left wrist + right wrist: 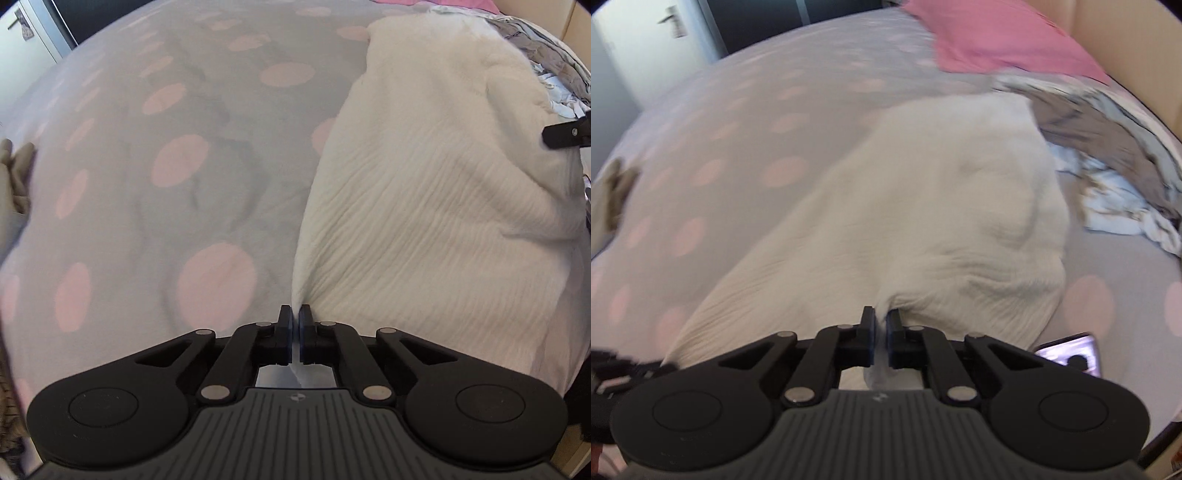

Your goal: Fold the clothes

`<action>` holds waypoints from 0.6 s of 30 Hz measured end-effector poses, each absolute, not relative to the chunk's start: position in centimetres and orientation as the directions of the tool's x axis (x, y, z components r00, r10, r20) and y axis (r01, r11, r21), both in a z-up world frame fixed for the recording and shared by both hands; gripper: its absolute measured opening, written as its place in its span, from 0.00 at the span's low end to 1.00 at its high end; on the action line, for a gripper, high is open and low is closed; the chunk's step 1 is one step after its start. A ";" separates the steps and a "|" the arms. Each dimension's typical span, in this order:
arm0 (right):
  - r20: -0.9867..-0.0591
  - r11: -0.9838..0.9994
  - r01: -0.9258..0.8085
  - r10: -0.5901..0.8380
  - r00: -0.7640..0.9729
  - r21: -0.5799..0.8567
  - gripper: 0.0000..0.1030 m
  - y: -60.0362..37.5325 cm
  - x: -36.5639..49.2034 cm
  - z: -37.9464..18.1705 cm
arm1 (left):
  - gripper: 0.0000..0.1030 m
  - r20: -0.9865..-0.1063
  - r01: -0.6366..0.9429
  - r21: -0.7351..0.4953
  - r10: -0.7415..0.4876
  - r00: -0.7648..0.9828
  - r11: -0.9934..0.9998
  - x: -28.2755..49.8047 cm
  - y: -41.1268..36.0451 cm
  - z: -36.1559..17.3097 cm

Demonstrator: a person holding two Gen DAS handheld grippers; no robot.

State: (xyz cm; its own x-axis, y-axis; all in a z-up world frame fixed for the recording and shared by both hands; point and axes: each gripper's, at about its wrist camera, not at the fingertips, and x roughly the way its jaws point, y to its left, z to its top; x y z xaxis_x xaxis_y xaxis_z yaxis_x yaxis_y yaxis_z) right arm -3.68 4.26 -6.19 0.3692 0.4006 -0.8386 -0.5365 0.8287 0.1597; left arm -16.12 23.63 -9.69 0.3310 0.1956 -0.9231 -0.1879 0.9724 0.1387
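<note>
A white crinkled garment [436, 206] lies spread on a grey bedspread with pink dots [177, 166]. My left gripper [295, 319] is shut on the garment's near left edge, cloth pinched between its pads. My right gripper [881, 321] is shut on another near edge of the same garment [923, 206], which bunches at the jaws. The right gripper's black tip [565, 133] shows at the right edge of the left wrist view. The left gripper's black body [617, 365] shows at the left edge of the right wrist view.
A rumpled pile of grey and pale blue clothes [1115, 155] lies to the right of the garment. A pink pillow [1004, 40] sits at the far end. A phone [1071, 354] lies on the bedspread [720, 166] near right. Beige cloth [14, 184] lies at the left edge.
</note>
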 end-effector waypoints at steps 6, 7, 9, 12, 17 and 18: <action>-0.828 0.710 -0.650 0.516 0.221 0.269 0.07 7.7 -11.6 -5.1 | 0.01 -0.904 -0.234 0.234 0.300 0.306 0.944 -20.2 25.7 -7.2; -0.825 0.690 -0.666 0.529 0.198 0.282 0.07 8.1 -13.0 -4.9 | 0.01 -0.899 -0.242 0.250 0.317 0.301 0.938 -20.9 26.1 -6.8; -0.818 0.646 -0.698 0.555 0.149 0.311 0.07 8.9 -15.5 -4.4 | 0.01 -0.890 -0.258 0.281 0.352 0.290 0.924 -22.3 26.8 -6.0; -0.806 0.569 -0.748 0.587 0.076 0.343 0.06 9.9 -19.0 -3.9 | 0.01 -0.874 -0.281 0.327 0.402 0.273 0.902 -24.3 27.9 -4.7; -0.827 0.524 -0.800 0.558 0.064 0.292 0.13 10.8 -21.8 -4.1 | 0.02 -0.869 -0.338 0.341 0.431 0.242 0.877 -25.9 29.3 -4.1; -0.831 0.526 -0.800 0.553 0.066 0.287 0.16 10.7 -21.8 -4.0 | 0.05 -0.865 -0.338 0.342 0.434 0.252 0.877 -26.1 29.1 -3.9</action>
